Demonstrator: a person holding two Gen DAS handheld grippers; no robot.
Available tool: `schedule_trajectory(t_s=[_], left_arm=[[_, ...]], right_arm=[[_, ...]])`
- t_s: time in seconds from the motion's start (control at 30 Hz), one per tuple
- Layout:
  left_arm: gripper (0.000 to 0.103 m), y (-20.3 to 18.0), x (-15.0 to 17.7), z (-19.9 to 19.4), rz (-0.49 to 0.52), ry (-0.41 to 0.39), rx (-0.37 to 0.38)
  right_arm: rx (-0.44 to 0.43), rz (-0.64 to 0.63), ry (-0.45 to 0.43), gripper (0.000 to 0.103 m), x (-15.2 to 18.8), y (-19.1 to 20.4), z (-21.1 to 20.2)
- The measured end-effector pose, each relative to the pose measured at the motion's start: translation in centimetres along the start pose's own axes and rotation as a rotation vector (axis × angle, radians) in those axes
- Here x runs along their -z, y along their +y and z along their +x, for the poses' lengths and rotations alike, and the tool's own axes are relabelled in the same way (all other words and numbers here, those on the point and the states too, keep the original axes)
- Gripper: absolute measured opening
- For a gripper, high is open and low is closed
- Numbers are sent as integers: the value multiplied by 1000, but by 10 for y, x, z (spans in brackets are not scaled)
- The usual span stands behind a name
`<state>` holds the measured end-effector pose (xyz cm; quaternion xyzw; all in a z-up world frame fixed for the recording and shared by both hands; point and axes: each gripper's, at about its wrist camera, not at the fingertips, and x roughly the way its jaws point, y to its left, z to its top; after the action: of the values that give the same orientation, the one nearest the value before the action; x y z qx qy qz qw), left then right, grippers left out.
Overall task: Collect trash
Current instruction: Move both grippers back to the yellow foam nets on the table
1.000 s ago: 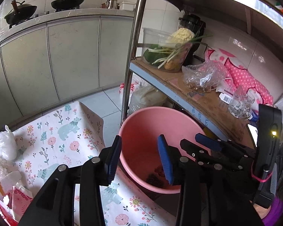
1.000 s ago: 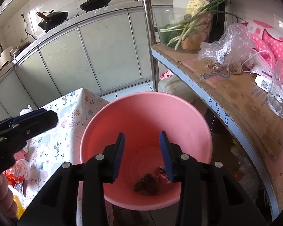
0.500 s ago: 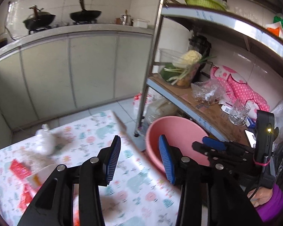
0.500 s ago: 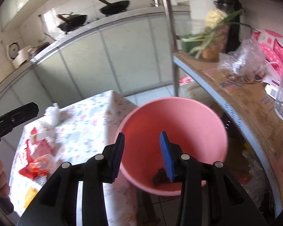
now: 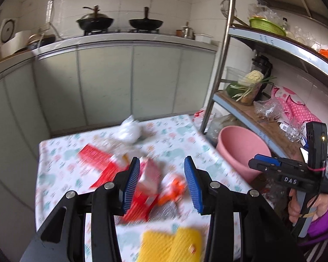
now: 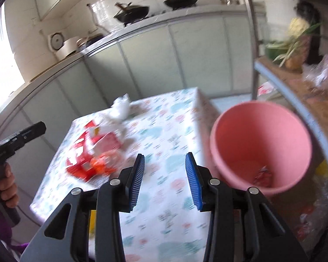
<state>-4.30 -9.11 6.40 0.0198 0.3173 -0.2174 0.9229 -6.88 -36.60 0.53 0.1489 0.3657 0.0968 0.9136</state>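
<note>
Red and orange wrappers [image 5: 142, 183] [image 6: 87, 155] lie in a heap on the table with the flowered cloth [image 5: 177, 135] [image 6: 164, 131]. A crumpled white bag [image 5: 129, 131] [image 6: 120, 109] sits at the table's far side, and a yellow packet [image 5: 170, 246] lies at its near edge. My left gripper [image 5: 161, 183] hangs open above the wrapper heap, nothing between its pads. My right gripper [image 6: 165, 179] is open over bare cloth, between the heap and the pink bucket [image 6: 260, 144] [image 5: 242, 150]. A little dark trash lies in the bucket's bottom.
A metal shelf rack [image 5: 220, 69] stands right of the table and over the bucket, bearing vegetables [image 5: 249, 85], a plastic bag and a glass. Grey-green kitchen cabinets [image 5: 120, 80] run behind, with woks on the counter. The scene is motion-blurred.
Both grippers have swung left and back from over the pink bucket toward the table. The trash heap has come into the left wrist view. Neither gripper's opening has visibly changed.
</note>
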Motion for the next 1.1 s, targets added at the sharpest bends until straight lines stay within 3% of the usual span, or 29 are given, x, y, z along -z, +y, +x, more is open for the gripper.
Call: schedule_trajectory(t_s=[0.17,0.33,0.73,0.87,1.1], left_arm=[[42,14,33,-11,-35,37,-7],[42,22,67,-8,-60,118,-17],[42,27,114,6,-74,221,-10],[42,28,120,11,-80,244,1],[42,31,127,17,-75,252,13]], right_arm=[[-34,-20,25,40,16,22,4],[-155,-47,71,40,25,41,12],[-238,-165,143,40,46,86,16],[-243,-186,164,40,51,92,18],[-168,-231,153,40,54,97,10]])
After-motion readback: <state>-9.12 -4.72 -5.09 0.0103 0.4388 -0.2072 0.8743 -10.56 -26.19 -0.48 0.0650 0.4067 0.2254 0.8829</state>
